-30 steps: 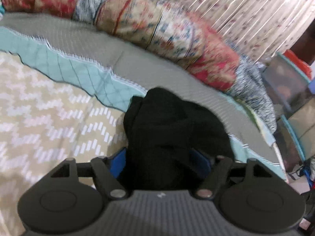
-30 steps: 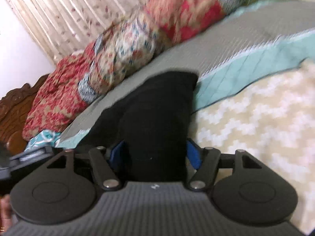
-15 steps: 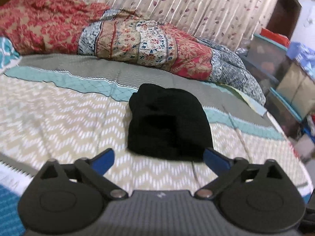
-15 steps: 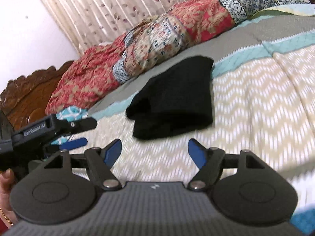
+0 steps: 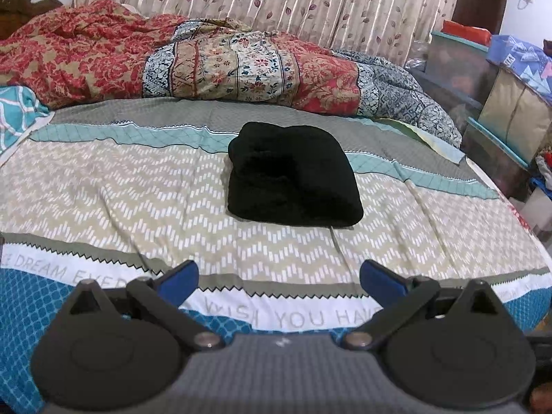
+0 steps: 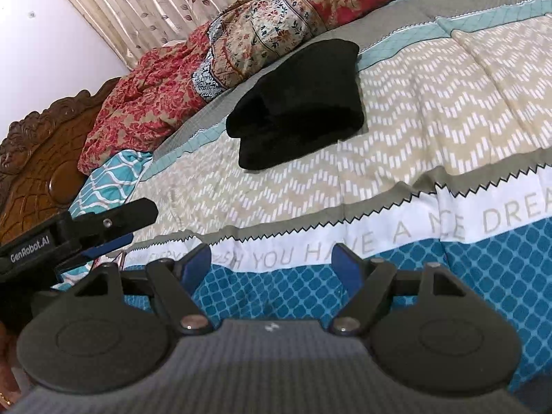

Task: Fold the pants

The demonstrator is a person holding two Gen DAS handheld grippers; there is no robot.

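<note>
The black pants (image 5: 293,176) lie folded into a compact bundle on the bed's patterned sheet (image 5: 120,189), free of both grippers; in the right wrist view the pants (image 6: 300,103) sit further up the bed. My left gripper (image 5: 279,277) hangs open well back from the bundle, nothing between its blue pads. My right gripper (image 6: 272,262) is also back from it, jaws still opening, with only sheet showing between them. The left gripper (image 6: 103,231) also shows at the left edge of the right wrist view.
A rumpled red and floral quilt (image 5: 207,65) lies along the far side of the bed before a leaf-print curtain (image 5: 276,3). Storage boxes (image 5: 500,96) stand past the bed's right edge. A carved wooden headboard (image 6: 38,158) and a teal pillow (image 6: 110,179) are at the left.
Both grippers let go of the black pants and pulled back toward the near edge of the bed. The bundle now lies alone on the sheet, and both pairs of jaws stand wider.
</note>
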